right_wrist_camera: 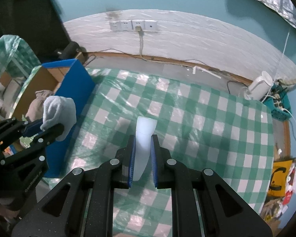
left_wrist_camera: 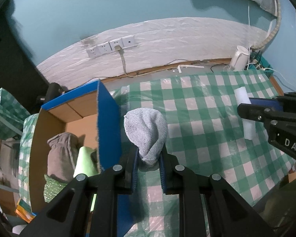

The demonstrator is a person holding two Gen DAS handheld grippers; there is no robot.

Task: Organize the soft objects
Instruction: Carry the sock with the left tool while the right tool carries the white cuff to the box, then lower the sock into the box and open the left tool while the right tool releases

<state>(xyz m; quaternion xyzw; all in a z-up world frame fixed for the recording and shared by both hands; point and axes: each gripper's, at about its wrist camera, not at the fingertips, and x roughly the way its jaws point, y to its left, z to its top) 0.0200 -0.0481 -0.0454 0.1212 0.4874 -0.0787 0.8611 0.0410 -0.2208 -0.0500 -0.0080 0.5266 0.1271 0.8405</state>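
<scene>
My left gripper (left_wrist_camera: 148, 150) is shut on a bundled grey sock (left_wrist_camera: 146, 130), held above the green checked tablecloth (left_wrist_camera: 197, 118) just right of the blue cardboard box (left_wrist_camera: 108, 122). In the right wrist view the same grey sock (right_wrist_camera: 59, 112) hangs in the left gripper (right_wrist_camera: 51, 127) beside the blue box (right_wrist_camera: 73, 79). My right gripper (right_wrist_camera: 143, 138) is shut on a white foam piece (right_wrist_camera: 145, 138), lifted over the tablecloth (right_wrist_camera: 207, 128). From the left wrist view that white foam piece (left_wrist_camera: 244, 114) shows in the right gripper (left_wrist_camera: 246, 106).
Inside the box lie a brown cloth bundle (left_wrist_camera: 62, 154), a light green roll (left_wrist_camera: 84, 162) and green bubble wrap (left_wrist_camera: 53, 187). A white kettle (right_wrist_camera: 259, 86) and cables stand at the table's far right corner. Wall sockets (left_wrist_camera: 112, 46) sit behind the table.
</scene>
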